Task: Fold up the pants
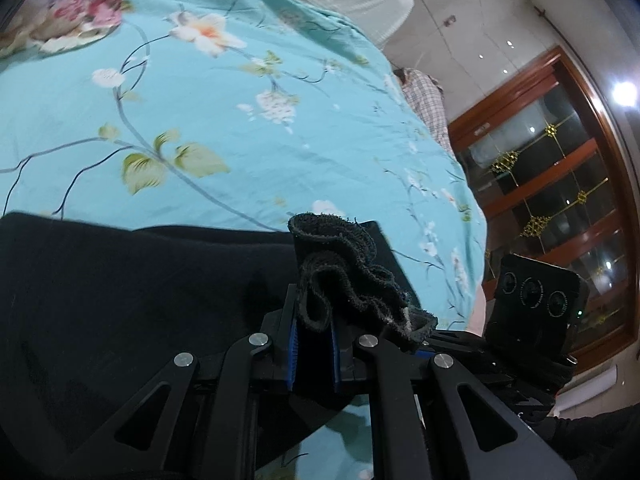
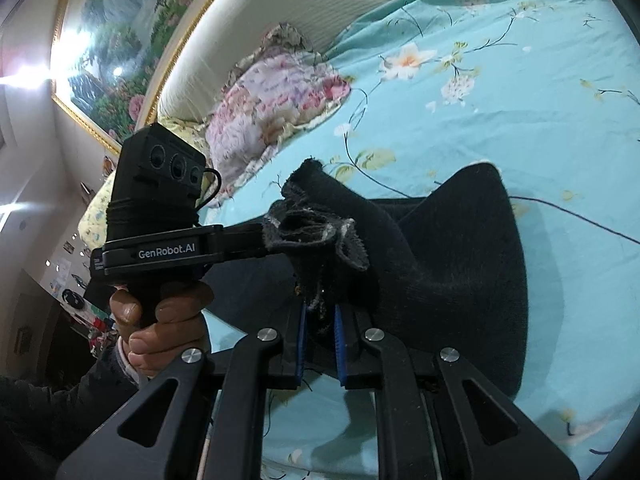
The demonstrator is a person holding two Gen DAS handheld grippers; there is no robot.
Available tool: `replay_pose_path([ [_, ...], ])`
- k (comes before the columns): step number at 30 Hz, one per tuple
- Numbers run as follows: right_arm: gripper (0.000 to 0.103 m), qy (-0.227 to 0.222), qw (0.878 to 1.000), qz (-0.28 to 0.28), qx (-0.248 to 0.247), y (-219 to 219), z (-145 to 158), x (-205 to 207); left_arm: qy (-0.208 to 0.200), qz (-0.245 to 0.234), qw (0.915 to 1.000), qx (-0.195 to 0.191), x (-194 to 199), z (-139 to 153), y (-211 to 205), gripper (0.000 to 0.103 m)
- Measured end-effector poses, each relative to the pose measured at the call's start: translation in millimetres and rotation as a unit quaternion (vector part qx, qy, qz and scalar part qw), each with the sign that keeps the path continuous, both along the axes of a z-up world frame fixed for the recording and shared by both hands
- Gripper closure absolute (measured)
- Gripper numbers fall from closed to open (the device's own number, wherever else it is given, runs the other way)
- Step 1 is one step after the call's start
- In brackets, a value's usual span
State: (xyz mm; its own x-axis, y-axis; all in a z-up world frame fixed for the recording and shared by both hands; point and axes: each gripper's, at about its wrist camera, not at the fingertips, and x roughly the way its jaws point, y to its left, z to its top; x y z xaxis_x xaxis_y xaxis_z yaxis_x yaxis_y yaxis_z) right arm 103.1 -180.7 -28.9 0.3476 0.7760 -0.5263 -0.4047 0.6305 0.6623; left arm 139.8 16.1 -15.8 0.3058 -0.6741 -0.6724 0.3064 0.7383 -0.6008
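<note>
Black pants (image 1: 120, 280) lie on a turquoise floral bedsheet (image 1: 240, 120). In the left wrist view my left gripper (image 1: 315, 320) is shut on a ruffled, frayed hem edge (image 1: 344, 264) that bunches up above its blue pads. The right gripper's camera housing (image 1: 536, 296) shows close by on the right. In the right wrist view my right gripper (image 2: 321, 320) is shut on another bunch of the same black pants (image 2: 460, 260), which drape off to the right. A hand (image 2: 160, 320) holds the left gripper (image 2: 268, 240) just to the left, its fingers buried in the fabric.
A flowered pillow (image 2: 272, 108) and a cream padded headboard (image 2: 280, 8) lie at the far end of the bed, under a framed painting (image 2: 120, 40). A wooden glass-paned door (image 1: 560, 200) and a plaid cloth (image 1: 428, 104) stand beyond the bed's edge.
</note>
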Motion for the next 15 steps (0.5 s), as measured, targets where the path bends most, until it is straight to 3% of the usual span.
replay_pose_path([
  [8, 0.083, 0.011, 0.999, 0.009, -0.034, 14.4, -8.0, 2.0, 0.019, 0.036, 0.9991, 0.009, -6.4, -17.2, 16.2, 0.093],
  [9, 0.081, 0.011, 0.999, 0.011, -0.038, 16.0, -8.7, 1.6, 0.016, 0.045, 0.9987, 0.016, -9.3, -17.8, 19.0, 0.093],
  [11, 0.067, 0.013, 0.999, 0.019, -0.040, 20.3, -10.0, 0.5, 0.013, 0.056, 0.9981, 0.021, -14.3, -17.9, 22.7, 0.092],
  [15, 0.058, 0.006, 0.998, 0.032, -0.048, 28.7, -9.3, -4.2, 0.004, 0.080, 0.9958, 0.045, -27.0, -16.3, 31.2, 0.086],
])
